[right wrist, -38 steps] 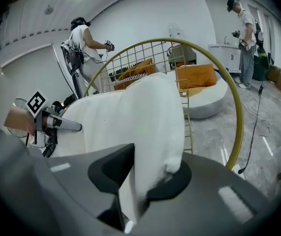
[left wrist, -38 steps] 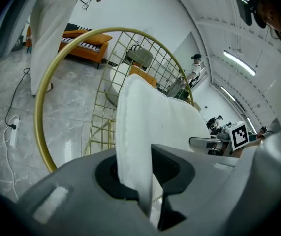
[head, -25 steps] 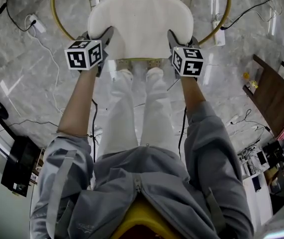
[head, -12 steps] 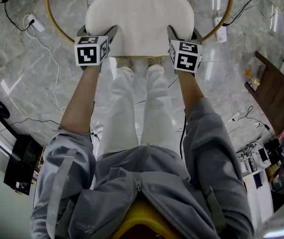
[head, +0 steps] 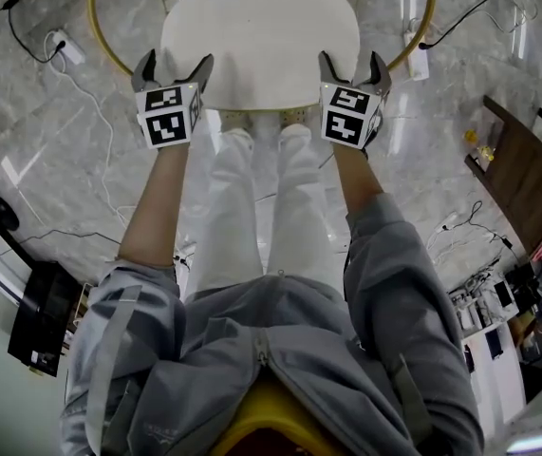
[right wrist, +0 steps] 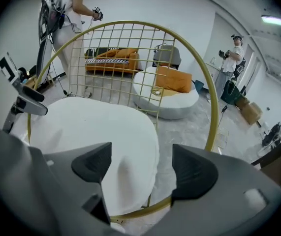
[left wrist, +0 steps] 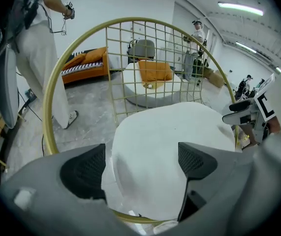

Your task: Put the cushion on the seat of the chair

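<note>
The white cushion point(head: 261, 41) lies flat on the seat of the gold wire chair point(left wrist: 130, 19), at 12 o'clock from me. My left gripper point(head: 174, 65) is at the cushion's 7 o'clock corner, and my right gripper point(head: 352, 63) is at its 5 o'clock corner. Both sets of jaws are opening. The 2 corners lie between the spread pads, not pinched.

Grey marble floor point(head: 52, 160) is recorded; an orange sofa point(left wrist: 87, 63) is set against a white wall point(left wrist: 110, 4); ceiling strip lights point(left wrist: 240, 8) are lit.
</note>
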Demonstrator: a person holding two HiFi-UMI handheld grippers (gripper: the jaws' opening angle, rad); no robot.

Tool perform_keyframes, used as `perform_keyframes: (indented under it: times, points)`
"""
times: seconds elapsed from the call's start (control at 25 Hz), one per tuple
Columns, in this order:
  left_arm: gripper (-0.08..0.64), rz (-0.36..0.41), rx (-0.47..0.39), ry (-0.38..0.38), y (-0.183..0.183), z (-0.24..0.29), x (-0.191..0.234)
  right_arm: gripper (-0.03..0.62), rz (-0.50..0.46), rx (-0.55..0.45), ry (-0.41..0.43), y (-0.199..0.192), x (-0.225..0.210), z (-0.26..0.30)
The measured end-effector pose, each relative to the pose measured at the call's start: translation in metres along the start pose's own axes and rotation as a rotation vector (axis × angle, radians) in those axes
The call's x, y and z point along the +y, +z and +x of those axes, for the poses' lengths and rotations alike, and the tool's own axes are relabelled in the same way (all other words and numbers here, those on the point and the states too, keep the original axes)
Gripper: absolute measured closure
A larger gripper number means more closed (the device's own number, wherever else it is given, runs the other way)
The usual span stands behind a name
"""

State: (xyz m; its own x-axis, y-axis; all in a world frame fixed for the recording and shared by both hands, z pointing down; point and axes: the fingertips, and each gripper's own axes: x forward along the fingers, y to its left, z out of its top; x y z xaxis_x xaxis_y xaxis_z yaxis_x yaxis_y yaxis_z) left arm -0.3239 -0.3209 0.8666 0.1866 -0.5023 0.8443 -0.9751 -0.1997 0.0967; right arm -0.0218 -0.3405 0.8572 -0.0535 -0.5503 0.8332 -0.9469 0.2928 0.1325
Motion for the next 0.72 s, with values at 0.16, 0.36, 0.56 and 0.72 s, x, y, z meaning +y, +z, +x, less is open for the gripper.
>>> perform_keyframes:
  times: [0.16,0.36,0.56,0.72]
  points:
    - [0.218,-0.002,-0.065,-0.029,0.02,-0.026,-0.013,0.398,0.023,-0.044,0.025,0.015,0.004,-0.029]
    - [0.48,0.025,-0.137,-0.112,0.051,-0.071,-0.046,0.594,0.052,-0.075,0.038,0.036,0.007,-0.077]
    - [0.554,0.037,-0.188,-0.173,0.067,-0.134,-0.067,0.594,0.083,-0.123,0.07,0.054,0.021,-0.139]
    - [0.554,0.04,-0.252,-0.194,0.083,-0.196,-0.076,0.594,0.113,-0.174,0.064,0.071,0.032,-0.204]
